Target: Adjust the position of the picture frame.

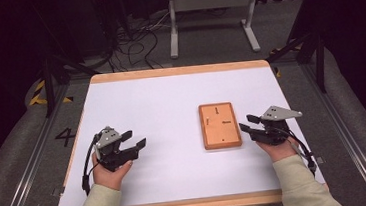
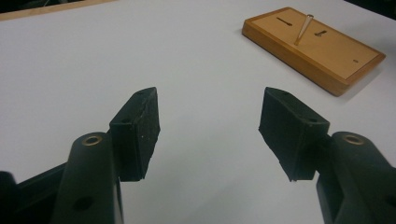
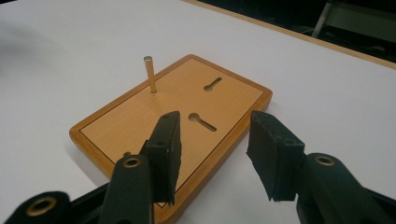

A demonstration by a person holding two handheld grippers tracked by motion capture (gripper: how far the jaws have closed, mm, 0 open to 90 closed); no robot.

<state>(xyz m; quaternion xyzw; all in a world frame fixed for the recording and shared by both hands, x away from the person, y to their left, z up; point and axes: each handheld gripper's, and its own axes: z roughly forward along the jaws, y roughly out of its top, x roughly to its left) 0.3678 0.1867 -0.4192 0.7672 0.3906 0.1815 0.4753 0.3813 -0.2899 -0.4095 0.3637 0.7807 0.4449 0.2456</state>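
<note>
A small wooden board [image 1: 220,125] lies on the white table [image 1: 155,95], right of centre. One thin metal peg [image 3: 150,74] stands upright in it, beside two keyhole slots [image 3: 212,84] and a small hole. My right gripper [image 1: 247,123] hovers at the board's right edge, open and holding nothing; in the right gripper view its jaws [image 3: 215,154] reach over the near edge of the board [image 3: 121,126]. My left gripper [image 1: 134,139] rests at the table's left, open with nothing in it, well apart from the board [image 2: 317,46]. The peg [image 2: 303,29] shows there too.
The table has a wooden rim [image 1: 178,71]. Beyond it on the floor stand a grey metal frame [image 1: 210,10] and a tangle of cables [image 1: 135,42]. Dark tripod legs [image 1: 48,79] flank the table on both sides.
</note>
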